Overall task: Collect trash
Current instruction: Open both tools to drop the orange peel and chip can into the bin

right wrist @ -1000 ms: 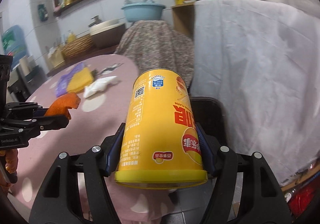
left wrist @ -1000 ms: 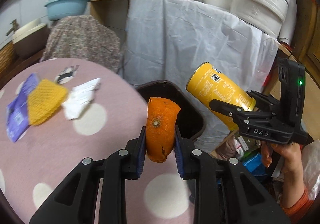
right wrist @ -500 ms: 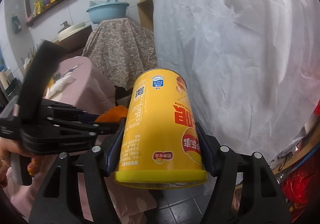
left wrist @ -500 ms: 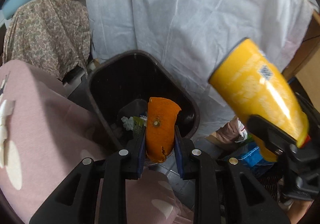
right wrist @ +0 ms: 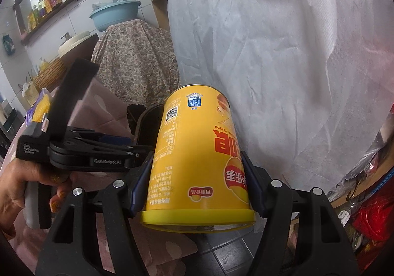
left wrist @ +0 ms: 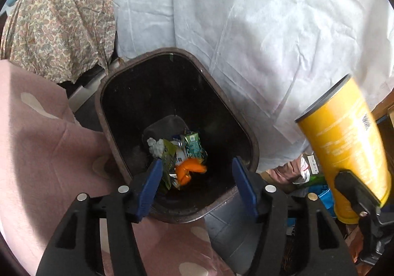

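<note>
A: Peel's gone! Left gripper [left wrist: 197, 184] springs wide, peel [left wrist: 189, 169] lies in the bin [left wrist: 248, 133].
B: One down. Can [right wrist: 197, 160] at three o'clock, pinched in the right gripper [right wrist: 195, 192], goes next, I'd say.

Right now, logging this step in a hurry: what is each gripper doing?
Left gripper: open, empty, above the trash bin.
Right gripper: shut on the yellow chip can.
</note>
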Action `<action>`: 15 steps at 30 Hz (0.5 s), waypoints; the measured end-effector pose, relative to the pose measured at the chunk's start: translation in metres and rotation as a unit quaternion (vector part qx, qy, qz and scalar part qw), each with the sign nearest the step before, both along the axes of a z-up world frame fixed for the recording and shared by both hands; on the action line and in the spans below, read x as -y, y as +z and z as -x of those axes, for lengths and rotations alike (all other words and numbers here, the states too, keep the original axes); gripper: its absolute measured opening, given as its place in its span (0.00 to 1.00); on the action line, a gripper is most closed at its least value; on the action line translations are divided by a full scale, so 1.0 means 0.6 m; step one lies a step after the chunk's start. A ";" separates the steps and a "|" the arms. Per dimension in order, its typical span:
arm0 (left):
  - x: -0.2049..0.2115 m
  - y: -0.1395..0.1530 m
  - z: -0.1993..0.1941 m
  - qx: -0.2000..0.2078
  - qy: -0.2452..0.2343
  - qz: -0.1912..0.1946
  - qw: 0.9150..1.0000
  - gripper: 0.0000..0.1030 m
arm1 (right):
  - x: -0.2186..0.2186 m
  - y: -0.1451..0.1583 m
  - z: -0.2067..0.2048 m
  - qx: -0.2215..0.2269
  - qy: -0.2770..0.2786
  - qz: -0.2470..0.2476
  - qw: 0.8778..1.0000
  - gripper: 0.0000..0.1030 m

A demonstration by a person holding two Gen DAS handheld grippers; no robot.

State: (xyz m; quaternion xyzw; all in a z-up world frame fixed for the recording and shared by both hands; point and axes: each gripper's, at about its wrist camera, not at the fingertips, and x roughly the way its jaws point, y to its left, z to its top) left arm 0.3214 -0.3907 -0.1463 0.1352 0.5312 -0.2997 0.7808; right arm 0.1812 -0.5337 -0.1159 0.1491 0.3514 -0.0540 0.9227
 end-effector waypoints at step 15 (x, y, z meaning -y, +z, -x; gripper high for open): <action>-0.111 0.119 0.055 0.090 0.009 0.061 0.994 0.69 | -0.062 -0.045 -0.092 -0.056 0.078 0.002 0.995 0.65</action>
